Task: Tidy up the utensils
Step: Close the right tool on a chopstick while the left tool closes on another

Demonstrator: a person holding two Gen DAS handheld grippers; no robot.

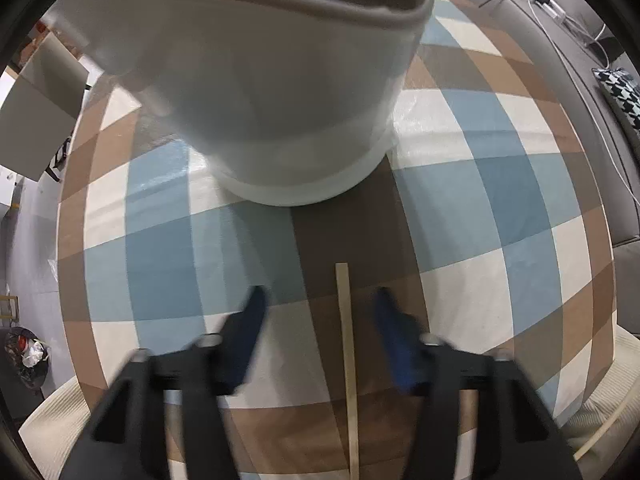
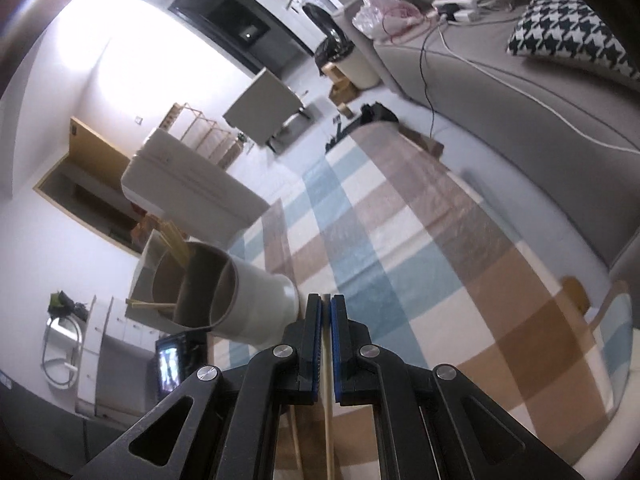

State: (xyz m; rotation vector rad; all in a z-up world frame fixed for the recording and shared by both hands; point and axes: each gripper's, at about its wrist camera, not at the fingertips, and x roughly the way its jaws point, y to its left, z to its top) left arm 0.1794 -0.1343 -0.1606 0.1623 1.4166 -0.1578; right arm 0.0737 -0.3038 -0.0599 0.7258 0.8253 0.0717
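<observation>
Chopstick (image 1: 346, 360) pickup stage: left hand-held gripper (image 1: 320, 308) unclenched astride it, near holder (image 1: 280, 112). Right hand-held gripper (image 2: 326, 308) clenched on another chopstick (image 2: 329, 420). Next: pinch, lift, drop into holder.

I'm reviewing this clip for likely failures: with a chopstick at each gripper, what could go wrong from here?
1. The left gripper straddles the chopstick off-centre with pads not touching; closing may nudge it aside.
2. The right gripper pinches a thin chopstick between its pads; it could pivot or slip.
3. The holder already contains sticks; insertion might bump its rim.
</observation>
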